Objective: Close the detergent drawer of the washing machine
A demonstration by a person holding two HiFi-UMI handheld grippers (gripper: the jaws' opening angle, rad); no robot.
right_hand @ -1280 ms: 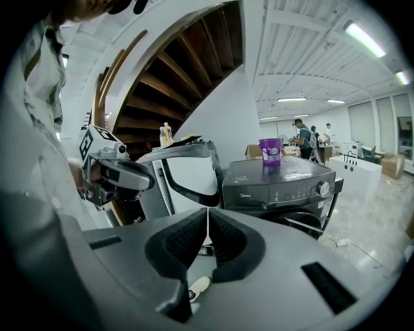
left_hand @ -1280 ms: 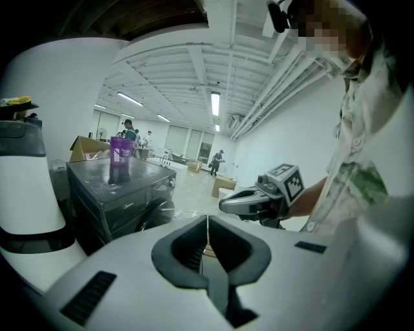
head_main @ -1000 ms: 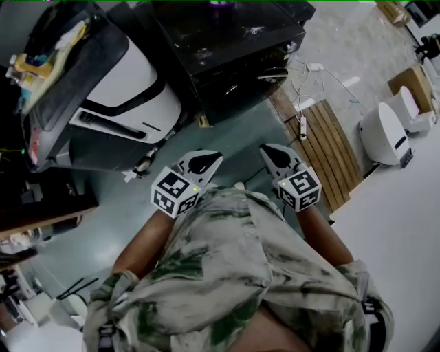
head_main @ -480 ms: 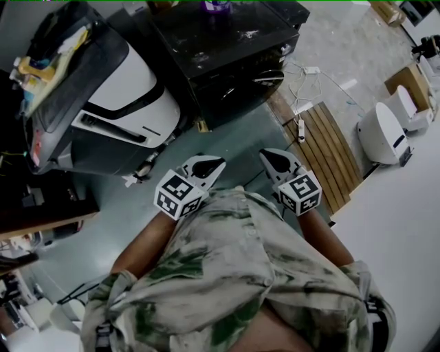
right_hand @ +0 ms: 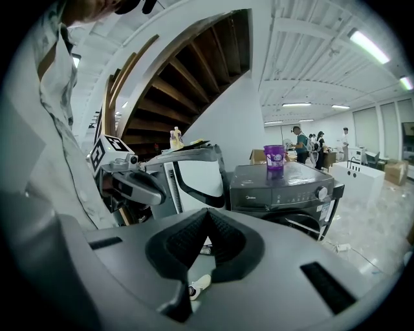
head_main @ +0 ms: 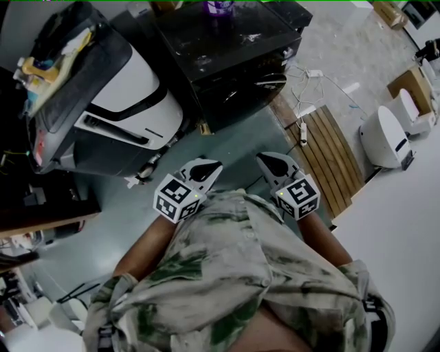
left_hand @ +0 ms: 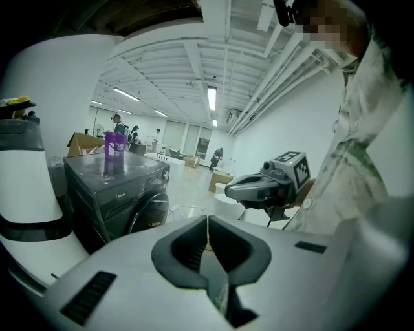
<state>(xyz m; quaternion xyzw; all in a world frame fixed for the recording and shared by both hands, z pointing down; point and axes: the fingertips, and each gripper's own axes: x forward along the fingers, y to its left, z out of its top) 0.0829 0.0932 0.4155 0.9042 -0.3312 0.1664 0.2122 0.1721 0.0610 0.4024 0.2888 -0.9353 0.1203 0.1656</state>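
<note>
The black front-loading washing machine (head_main: 227, 48) stands a good way ahead of me, with a purple bottle (head_main: 218, 7) on its top. Its control panel with a round knob (right_hand: 321, 192) looks flush, and I cannot make out a drawer standing out from it. My left gripper (head_main: 206, 167) and right gripper (head_main: 269, 161) hover side by side close to the person's chest, well short of the machine. Both point toward it. Both are shut with nothing between the jaws. From the left gripper view the machine (left_hand: 116, 194) lies ahead to the left.
A large white and black appliance (head_main: 117, 89) stands left of the washing machine. A wooden pallet (head_main: 330, 151), a power strip with cables (head_main: 302, 127) and a white device (head_main: 385, 134) lie on the floor to the right. Several people stand far off in the hall.
The head view has shifted slightly. Both grippers stay in about the same place in front of the person, still short of the machine.
</note>
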